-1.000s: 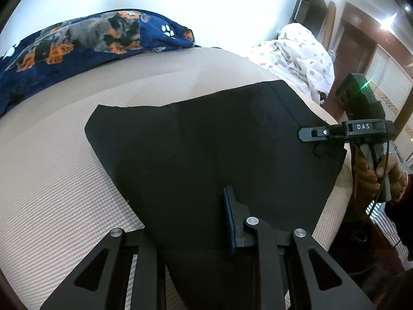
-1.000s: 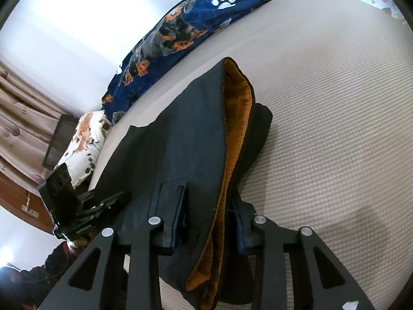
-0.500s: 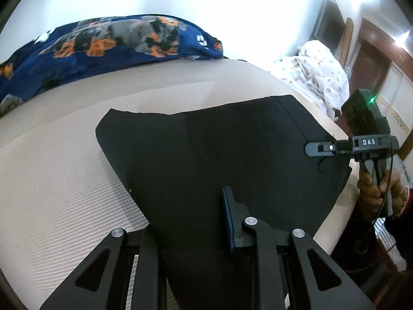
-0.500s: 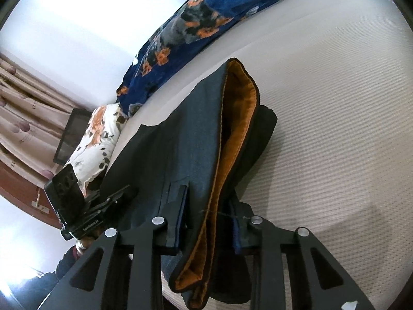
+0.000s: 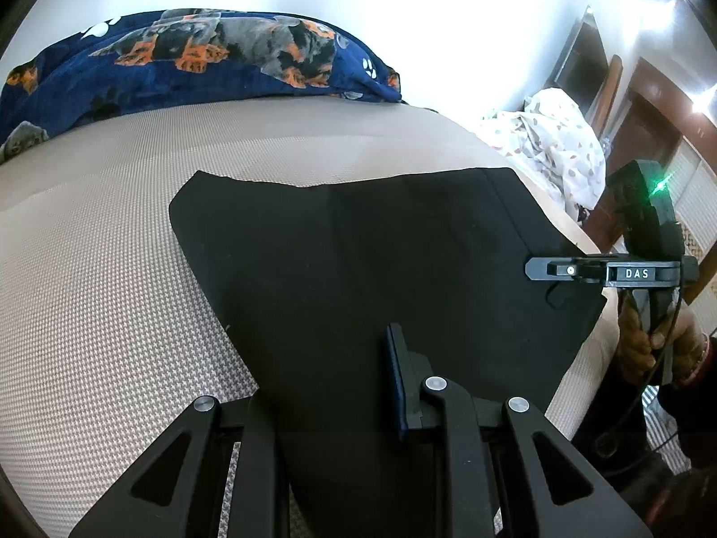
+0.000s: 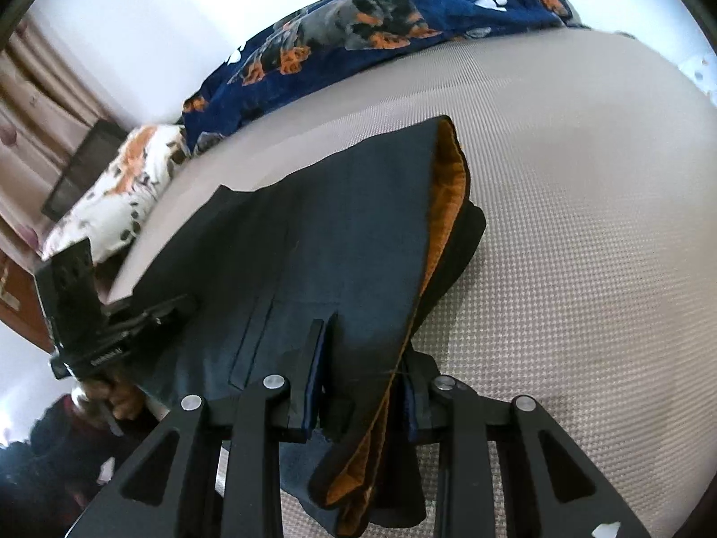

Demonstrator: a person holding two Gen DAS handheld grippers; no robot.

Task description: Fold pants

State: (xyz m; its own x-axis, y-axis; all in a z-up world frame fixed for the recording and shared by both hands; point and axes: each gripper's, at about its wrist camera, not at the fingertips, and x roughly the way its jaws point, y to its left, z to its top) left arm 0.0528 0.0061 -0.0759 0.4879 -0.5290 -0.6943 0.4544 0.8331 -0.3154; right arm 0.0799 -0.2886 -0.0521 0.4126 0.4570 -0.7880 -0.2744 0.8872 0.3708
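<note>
- A beige woven bedspread is covering the bed under both tongs.
- The dark navy, orange-lined pants are lying folded ahead.
- The left gripper is clamping their near edge.
- The right gripper is pinching the waistband.

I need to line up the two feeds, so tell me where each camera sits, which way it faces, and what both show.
Left wrist: on the left gripper, looking down over the dark pants on the bed; the right gripper and its hand show at right.
Right wrist: on the right gripper, clamped on the orange-lined waistband; the left gripper's body shows at left.
Shared: pants, bed, dog-print blanket.
</note>
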